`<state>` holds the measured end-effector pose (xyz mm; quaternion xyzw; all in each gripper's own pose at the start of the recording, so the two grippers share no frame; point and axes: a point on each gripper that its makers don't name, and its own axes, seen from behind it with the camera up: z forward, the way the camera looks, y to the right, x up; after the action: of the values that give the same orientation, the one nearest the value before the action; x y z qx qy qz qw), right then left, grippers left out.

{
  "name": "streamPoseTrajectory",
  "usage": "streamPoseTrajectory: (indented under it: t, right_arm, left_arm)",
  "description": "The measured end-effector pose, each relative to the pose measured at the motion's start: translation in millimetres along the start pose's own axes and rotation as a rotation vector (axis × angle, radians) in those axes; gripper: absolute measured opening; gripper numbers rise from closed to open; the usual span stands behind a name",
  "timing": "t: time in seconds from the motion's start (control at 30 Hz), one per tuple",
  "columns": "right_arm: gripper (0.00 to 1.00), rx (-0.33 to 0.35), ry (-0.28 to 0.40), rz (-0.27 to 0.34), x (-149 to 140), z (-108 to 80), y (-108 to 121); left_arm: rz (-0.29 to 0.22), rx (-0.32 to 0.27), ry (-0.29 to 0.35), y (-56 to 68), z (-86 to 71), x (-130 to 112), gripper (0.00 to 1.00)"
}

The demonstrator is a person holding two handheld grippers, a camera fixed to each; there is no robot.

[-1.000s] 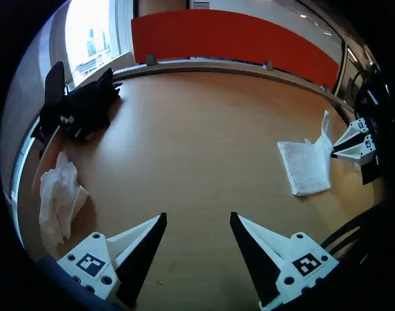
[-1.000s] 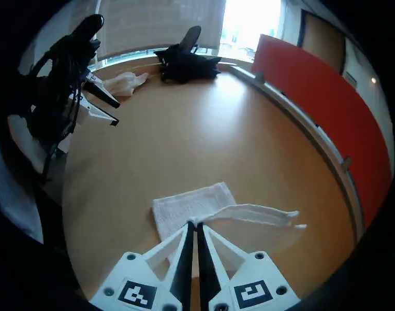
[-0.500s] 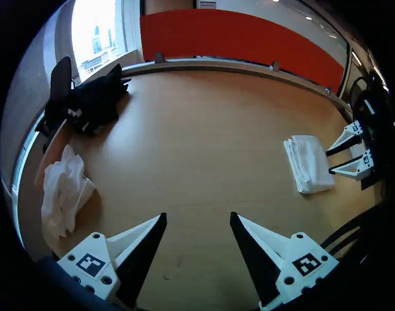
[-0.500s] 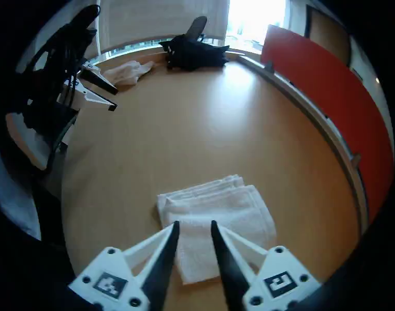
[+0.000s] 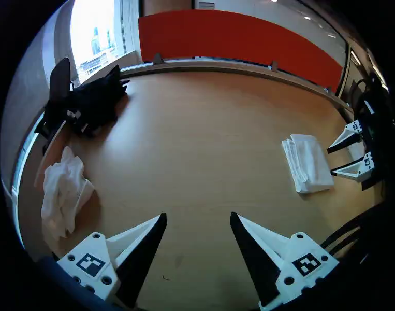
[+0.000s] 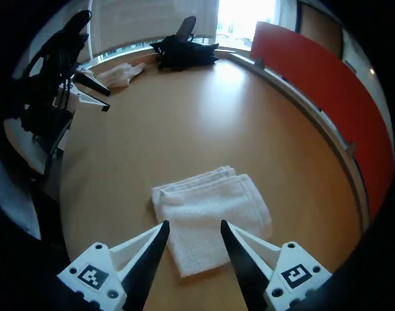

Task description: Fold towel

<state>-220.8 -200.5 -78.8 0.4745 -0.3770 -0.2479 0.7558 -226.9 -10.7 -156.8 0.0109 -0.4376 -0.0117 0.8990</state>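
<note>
- right gripper point(image 6: 194, 224): jaws spread wide and holding nothing. both tips sit at the near edge of the towel; can't tell if they touch it.
- 1 towel point(image 6: 211, 217): white, folded into a thick rectangle, flat on the wooden table point(image 6: 197, 119). stacked layers show along its far-left edge.
- left gripper point(image 5: 198, 214): jaws wide open and empty, with bare tabletop between the fingers. it is well apart from the towel, which in the left gripper view lies off to the right, just beside the other gripper's tips.
- 2 grippers total, both open.
- 1 crumpled white cloth point(image 5: 62, 194): loose heap near the table edge, left side of the left gripper view.
- 1 black bag point(image 5: 93, 101): farther back on the table by the window, with a dark chair point(image 5: 57, 85) behind it.
- 1 red partition point(image 5: 238, 36): runs along the table's far edge.
</note>
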Motion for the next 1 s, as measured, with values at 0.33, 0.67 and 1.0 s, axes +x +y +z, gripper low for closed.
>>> streamPoseTrajectory:
  t: [0.33, 0.67, 1.0]
  right_arm:
    - [0.76, -0.024, -0.028, 0.043, -25.4, -4.0, 0.8]
    - [0.76, -0.042, -0.055, 0.093, -53.3, -12.9, -0.9]
    - [0.76, -0.050, -0.078, 0.121, -72.2, -15.3, -3.2]
  left_arm:
    - [0.007, -0.006, 0.001, 3.2, -0.6, 0.0, 0.91]
    - [0.014, -0.012, 0.003, 5.6, 0.0, 1.8, 0.91]
    - [0.021, -0.019, 0.002, 9.0, 0.4, 2.3, 0.91]
